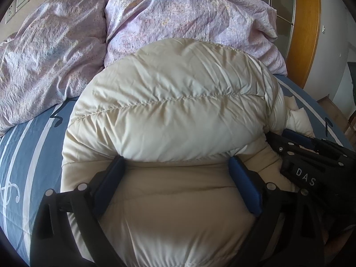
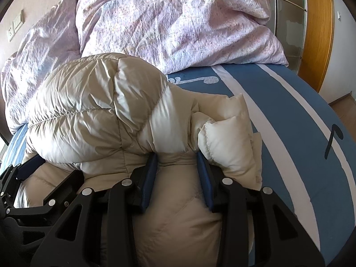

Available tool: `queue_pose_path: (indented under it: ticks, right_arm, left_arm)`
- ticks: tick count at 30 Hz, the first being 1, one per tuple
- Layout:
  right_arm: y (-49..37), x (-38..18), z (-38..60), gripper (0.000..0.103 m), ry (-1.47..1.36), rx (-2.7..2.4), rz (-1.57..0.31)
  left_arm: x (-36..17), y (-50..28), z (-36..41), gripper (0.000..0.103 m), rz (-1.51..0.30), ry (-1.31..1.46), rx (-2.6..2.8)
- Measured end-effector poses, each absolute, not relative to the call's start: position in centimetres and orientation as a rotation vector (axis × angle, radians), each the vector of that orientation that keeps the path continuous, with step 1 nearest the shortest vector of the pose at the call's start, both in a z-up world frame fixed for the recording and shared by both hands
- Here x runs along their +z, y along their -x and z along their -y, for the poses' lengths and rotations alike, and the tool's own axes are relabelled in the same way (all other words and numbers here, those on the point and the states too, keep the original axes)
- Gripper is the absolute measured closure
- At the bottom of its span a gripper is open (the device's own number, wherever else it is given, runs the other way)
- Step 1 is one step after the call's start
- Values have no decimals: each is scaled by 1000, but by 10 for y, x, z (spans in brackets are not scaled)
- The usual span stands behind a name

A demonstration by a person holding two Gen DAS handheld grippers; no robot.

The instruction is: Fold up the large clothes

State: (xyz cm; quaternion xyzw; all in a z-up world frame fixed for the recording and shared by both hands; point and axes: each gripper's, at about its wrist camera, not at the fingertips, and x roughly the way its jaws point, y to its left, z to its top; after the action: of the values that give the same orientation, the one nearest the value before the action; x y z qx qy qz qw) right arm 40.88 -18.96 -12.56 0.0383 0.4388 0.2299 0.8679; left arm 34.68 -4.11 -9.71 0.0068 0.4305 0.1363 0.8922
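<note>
Across the frame's lower half, your blue striped bed sheet is carrying the cream down jacket, lilac duvet bunching above. Your left gripper is spreading wide, pressing into the jacket; your right gripper is gaping narrower around a fold. Bare sheet is lying right.

The down jacket lies bunched on the bed, folded over itself. Behind it sits the rumpled duvet, with a pillow to the duvet's left. The left claw sits against the jacket's near side; the right claw is just beside it to the right, at the jacket's right end, near the sleeve.
</note>
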Motion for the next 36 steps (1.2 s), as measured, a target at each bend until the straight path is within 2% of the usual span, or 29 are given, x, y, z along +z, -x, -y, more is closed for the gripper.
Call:
queue_pose_path:
  ticks: [19, 27, 30, 36]
  right_arm:
    - [-407, -125, 190, 64, -73, 480, -916]
    - [-406, -124, 188, 65, -48, 469, -917]
    - [-406, -123, 187, 65, -32, 467, -924]
    - [-415, -118, 195, 64, -85, 497, -1001]
  left_arm:
    - [-98, -349, 42, 8, -906, -17, 294]
    - [-95, -351, 42, 8, -964, -11, 275]
    - [-79, -346, 41, 16, -1006, -2, 272]
    - [-49, -320, 10, 16, -987, 24, 349]
